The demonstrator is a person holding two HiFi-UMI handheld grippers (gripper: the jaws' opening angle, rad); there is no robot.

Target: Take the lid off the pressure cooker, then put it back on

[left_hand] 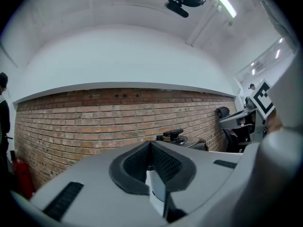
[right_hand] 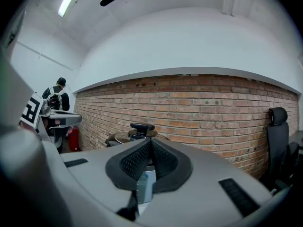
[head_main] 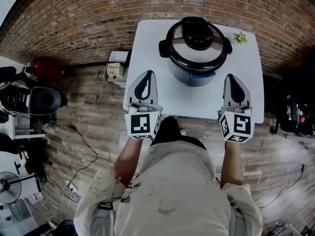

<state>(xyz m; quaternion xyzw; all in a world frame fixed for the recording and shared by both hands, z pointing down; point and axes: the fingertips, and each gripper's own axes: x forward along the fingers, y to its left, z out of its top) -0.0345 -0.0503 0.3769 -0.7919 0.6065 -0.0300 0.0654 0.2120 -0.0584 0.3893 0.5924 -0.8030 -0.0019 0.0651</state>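
— Where is the left claw [head_main: 147,74]?
— Left of the cooker [head_main: 194,75] and nearer the person [head_main: 172,191], apart from it, jaws pressed together with nothing between them.
— And the cooker itself?
— It stands on the white tabletop [head_main: 147,38]. The lid [head_main: 183,51] is seated on the cooker, with its black knob [head_main: 197,33] on top.
— And the right claw [head_main: 231,77]?
— Right of the cooker and also nearer the person, closed tight and empty, not touching it. A small green plant [head_main: 240,37] sits just right of the cooker.
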